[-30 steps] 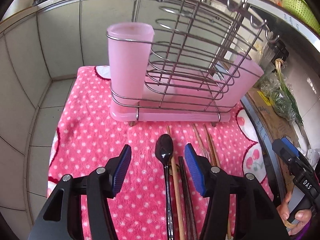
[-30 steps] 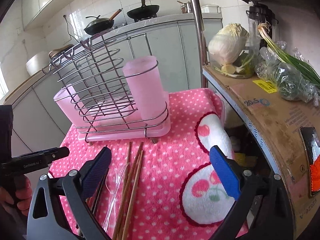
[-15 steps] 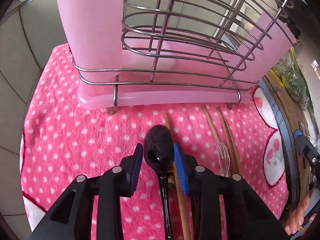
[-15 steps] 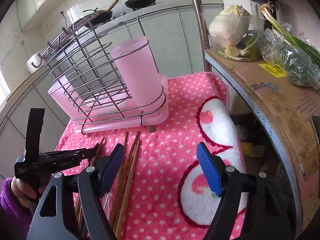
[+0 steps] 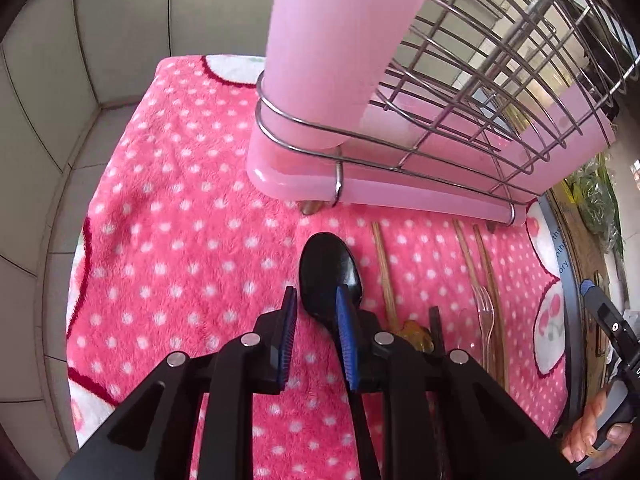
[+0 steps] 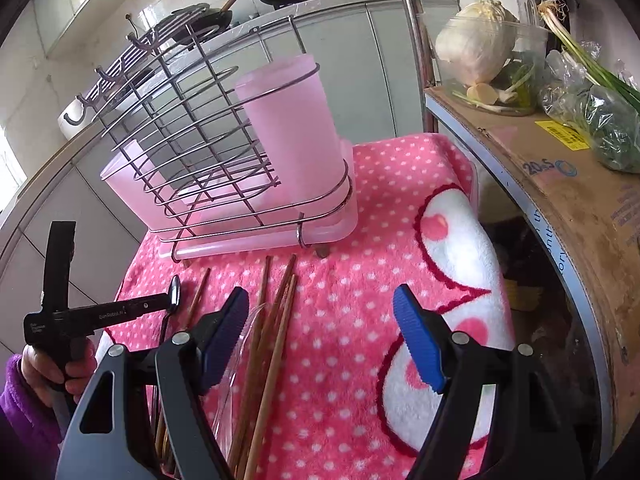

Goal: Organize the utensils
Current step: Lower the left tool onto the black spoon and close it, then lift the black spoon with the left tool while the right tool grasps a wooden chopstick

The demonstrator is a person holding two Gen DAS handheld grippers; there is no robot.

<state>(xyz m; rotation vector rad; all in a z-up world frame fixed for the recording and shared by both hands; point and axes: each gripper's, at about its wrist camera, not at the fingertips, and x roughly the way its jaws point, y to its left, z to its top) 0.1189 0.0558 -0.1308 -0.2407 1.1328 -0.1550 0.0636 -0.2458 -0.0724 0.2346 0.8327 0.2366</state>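
Observation:
A black spoon [image 5: 330,272] lies on the pink dotted cloth [image 5: 180,240] in front of the wire utensil rack [image 5: 460,100] with its pink cups [image 5: 324,40]. My left gripper [image 5: 316,320] has its jaws nearly closed around the spoon's neck, bowl sticking out ahead; the grip cannot be judged firm. Wooden chopsticks [image 5: 384,272] and a clear plastic fork [image 5: 486,312] lie to the right. My right gripper [image 6: 324,336] is open and empty above the chopsticks [image 6: 276,320]. The rack [image 6: 208,136] stands behind, and the spoon's bowl [image 6: 174,288] shows at the left gripper's tip.
A cardboard-covered shelf [image 6: 560,184] with cabbage [image 6: 476,48] and bagged greens [image 6: 600,112] stands on the right. Tiled wall [image 5: 48,100] borders the cloth's left. A white cherry patch [image 6: 452,264] covers the cloth's right edge.
My left gripper has moved forward and down to the spoon and narrowed its jaws around it. My right gripper has drifted slightly closer to the chopsticks, still open.

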